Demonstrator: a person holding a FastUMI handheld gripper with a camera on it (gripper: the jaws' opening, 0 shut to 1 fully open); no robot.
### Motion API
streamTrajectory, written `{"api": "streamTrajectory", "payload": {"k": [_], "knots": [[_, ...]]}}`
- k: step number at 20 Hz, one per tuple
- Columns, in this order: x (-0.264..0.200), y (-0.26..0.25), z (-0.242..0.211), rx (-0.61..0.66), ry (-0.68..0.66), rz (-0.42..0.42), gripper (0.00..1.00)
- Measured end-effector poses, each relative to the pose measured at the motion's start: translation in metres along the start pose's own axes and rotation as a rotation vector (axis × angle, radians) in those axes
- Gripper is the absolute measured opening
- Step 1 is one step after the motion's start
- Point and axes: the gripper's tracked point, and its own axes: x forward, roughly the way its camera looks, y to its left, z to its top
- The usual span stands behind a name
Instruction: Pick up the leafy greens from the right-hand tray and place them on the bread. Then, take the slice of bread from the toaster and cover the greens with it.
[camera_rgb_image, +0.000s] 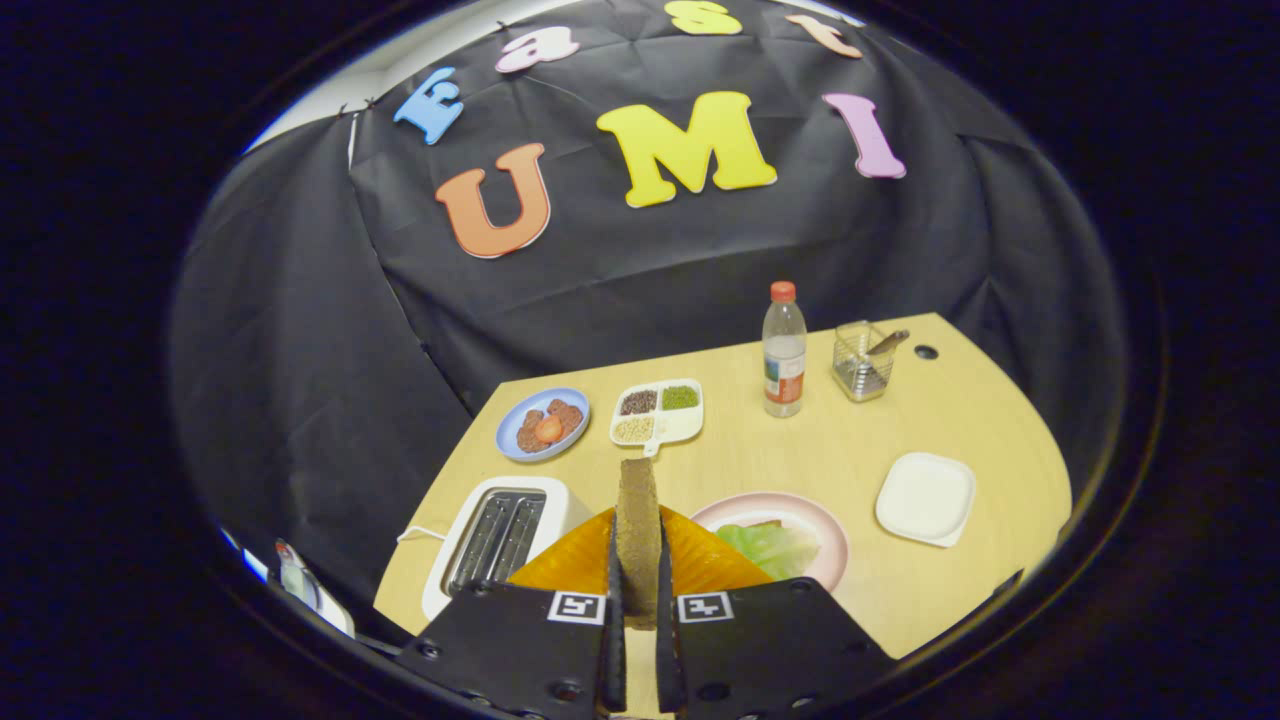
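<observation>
The gripper (638, 600) is clamped narrow on the slice of bread (638, 535), which stands upright on edge between the two fingers and rises above their tips. The pink plate (832, 535) serves as the landmark: it lies just beyond and to the right of the fingers, with the leafy greens (768, 547) already spread on it over what looks like a lower slice, mostly hidden. So the remaining step, as I judge it, is laying this slice flat over the greens. The chief risk is the turn: held by its thin faces, the slice could slip or pivot while being tipped flat, and land askew or drag the greens off. The toaster (497, 540) sits left of the plate, close enough that a careless sideways swing could clip it. The white square tray (925, 497) lies right of the plate, near the table's (850, 450) curved edge. Behind the plate stand a divided dish of grains (657, 412), a blue plate (543, 423), a bottle (784, 350) and a wire holder (862, 362), all well apart, leaving open tabletop around the plate for the approach.
</observation>
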Motion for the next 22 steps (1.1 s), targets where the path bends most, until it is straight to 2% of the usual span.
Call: {"api": "streamTrajectory", "payload": {"k": [3,7,13,21,22], "knots": [[0.023,-0.035,-0.011,0.039,0.029,-0.01,0.12],[0.045,-0.048,-0.023,0.122,0.047,0.082,0.12],[0.074,-0.07,-0.048,0.215,0.081,0.174,0.11],[0.094,-0.114,-0.068,0.239,0.096,0.131,0.12],[0.096,-0.118,-0.069,0.226,0.092,0.122,0.14]]}}
